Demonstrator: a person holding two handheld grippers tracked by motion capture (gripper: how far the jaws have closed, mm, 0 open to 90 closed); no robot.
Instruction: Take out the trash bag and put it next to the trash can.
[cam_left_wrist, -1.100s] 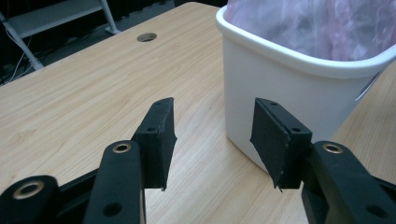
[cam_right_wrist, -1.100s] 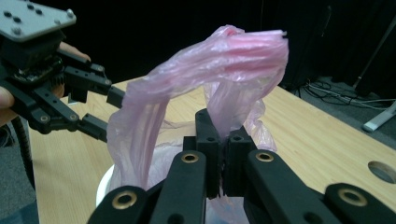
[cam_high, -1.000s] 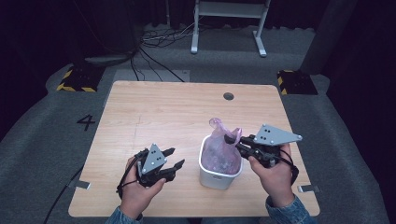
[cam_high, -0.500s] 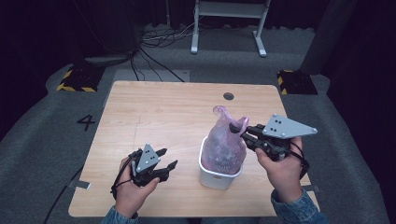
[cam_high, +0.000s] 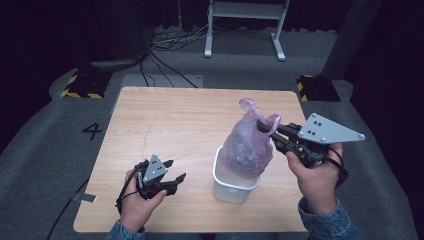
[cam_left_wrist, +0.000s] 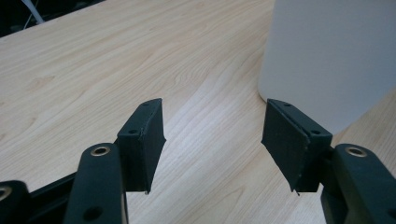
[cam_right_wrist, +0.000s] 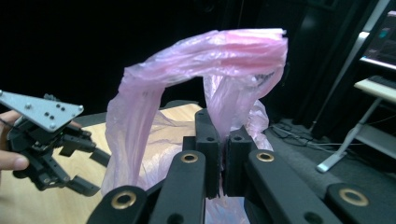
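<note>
Liner removal under way: right gripper (cam_high: 263, 128) clamps the pink bin bag (cam_high: 247, 145) by its handle, bag half out of the white bin (cam_high: 234, 184), while left gripper (cam_high: 173, 171), jaws just opening and empty, probably needs to brace the bin next.

dark lab: numbered floor (cam_high: 92, 131), cables (cam_high: 165, 47), hazard-taped stands (cam_high: 80, 86).

Bag (cam_high: 246, 150) in bin (cam_high: 233, 186), mid-table (cam_high: 165, 120)
</note>
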